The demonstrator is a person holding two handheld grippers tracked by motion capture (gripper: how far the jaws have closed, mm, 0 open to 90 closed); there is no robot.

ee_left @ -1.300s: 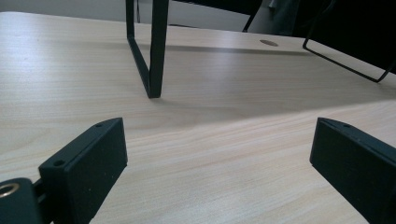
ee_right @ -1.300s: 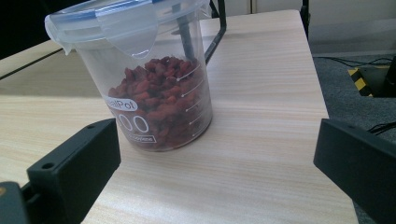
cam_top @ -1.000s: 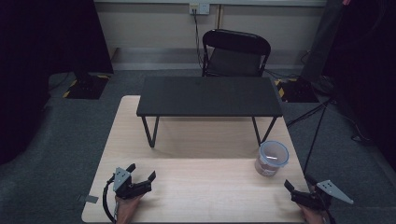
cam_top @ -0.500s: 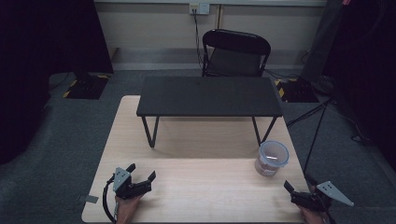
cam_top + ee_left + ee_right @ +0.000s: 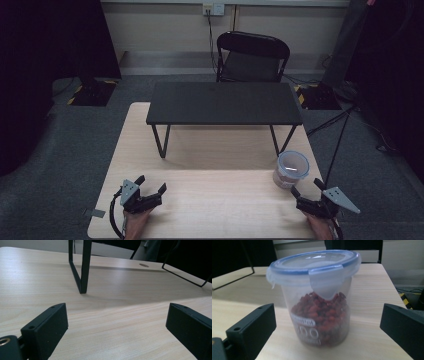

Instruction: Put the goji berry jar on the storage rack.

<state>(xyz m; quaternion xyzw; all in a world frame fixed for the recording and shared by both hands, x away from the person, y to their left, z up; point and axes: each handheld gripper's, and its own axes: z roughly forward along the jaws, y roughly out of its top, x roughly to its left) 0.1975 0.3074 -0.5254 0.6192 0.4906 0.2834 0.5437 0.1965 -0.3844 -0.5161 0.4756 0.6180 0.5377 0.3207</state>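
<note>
High view: jar not yet grasped, work at its start

Item 1. Jar (image 5: 290,169): clear plastic tub with a blue-rimmed snap lid, lid on and its tab down. It stands upright on the table (image 5: 220,200) at about 3 o'clock from the table's middle, near the right edge. In the right gripper view the jar (image 5: 318,297) is roughly half full of small red pieces; what they are cannot be told.

Item 2. Right hand-held gripper (image 5: 306,194): at about 5 o'clock, just short of the jar and pointed at it. Jaws spread wide, holding nothing; in its own view the jar sits centred between them, not touched.

Item 3. Left hand-held gripper (image 5: 151,184): at about 7 o'clock, well apart from the jar. Jaws wide apart and empty, over bare table top.

Item 4. Black stand (image 5: 224,103): low, on thin legs, spans the table's far half at 12 o'clock; nothing on top of it.

Status. Judged from the layout: approach lined up, grasp not made, lid sealed. Closing on the jar, and anything done with it after, is all left.
</note>
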